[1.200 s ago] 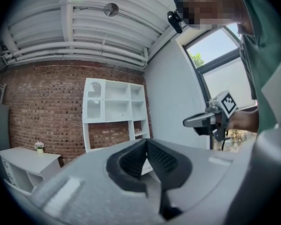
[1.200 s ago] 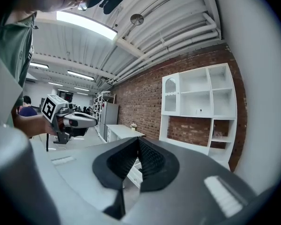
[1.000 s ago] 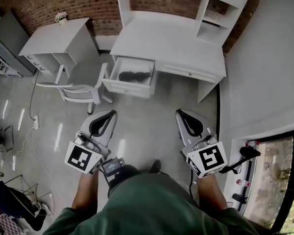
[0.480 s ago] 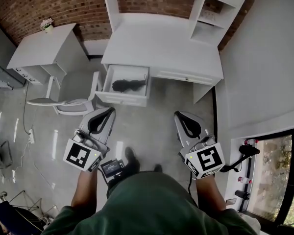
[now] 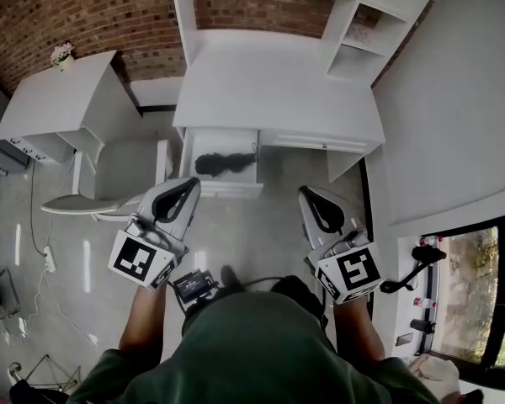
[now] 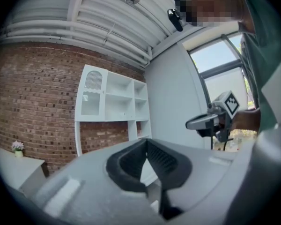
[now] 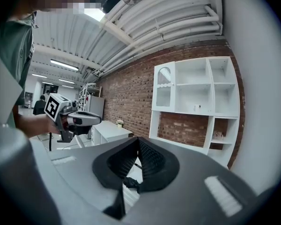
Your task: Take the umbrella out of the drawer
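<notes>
Two claws: the left claw (image 5: 185,185) and the right claw (image 5: 308,195). One black umbrella (image 5: 223,163), in one open drawer (image 5: 188,154). Two white worktops: the large worktop (image 5: 278,82) far centre and the small worktop (image 5: 59,99) far left. One chair (image 5: 109,171). One flower pot (image 5: 62,54). One shelf unit (image 5: 353,23).

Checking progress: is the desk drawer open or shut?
Open: the drawer is pulled out from the white desk, and the black umbrella lies inside it.

A white chair (image 5: 122,168) stands beside a white side table (image 5: 46,108) bearing a small flowerpot (image 5: 61,55), against a brick wall (image 5: 93,11).
</notes>
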A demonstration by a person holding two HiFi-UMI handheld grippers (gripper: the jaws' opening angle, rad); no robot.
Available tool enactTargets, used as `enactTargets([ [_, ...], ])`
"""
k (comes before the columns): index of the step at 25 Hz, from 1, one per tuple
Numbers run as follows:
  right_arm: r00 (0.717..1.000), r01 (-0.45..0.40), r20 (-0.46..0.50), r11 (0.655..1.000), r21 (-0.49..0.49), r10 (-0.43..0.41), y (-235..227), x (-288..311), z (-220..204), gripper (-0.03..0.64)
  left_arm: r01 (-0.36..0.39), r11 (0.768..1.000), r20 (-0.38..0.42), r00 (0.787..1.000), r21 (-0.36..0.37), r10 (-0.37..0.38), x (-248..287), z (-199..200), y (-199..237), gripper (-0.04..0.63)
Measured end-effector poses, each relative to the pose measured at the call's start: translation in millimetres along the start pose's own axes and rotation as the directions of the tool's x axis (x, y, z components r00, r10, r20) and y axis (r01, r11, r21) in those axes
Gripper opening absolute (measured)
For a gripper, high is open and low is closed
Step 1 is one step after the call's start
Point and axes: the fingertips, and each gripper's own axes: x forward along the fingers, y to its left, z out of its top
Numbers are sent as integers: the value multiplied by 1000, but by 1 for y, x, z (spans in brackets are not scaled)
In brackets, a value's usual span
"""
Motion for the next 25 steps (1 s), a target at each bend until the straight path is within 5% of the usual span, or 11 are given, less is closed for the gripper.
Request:
enactTargets([
  [11,999,-40,-26,999,-10,40,-6,72,5,8,-32,999,-9,999,-39,31,15,-19,64,3],
  [25,979,-202,6,979,-9,202,-92,173,2,8,-166,986,-72,984,-24,164,104,-30,127,3],
])
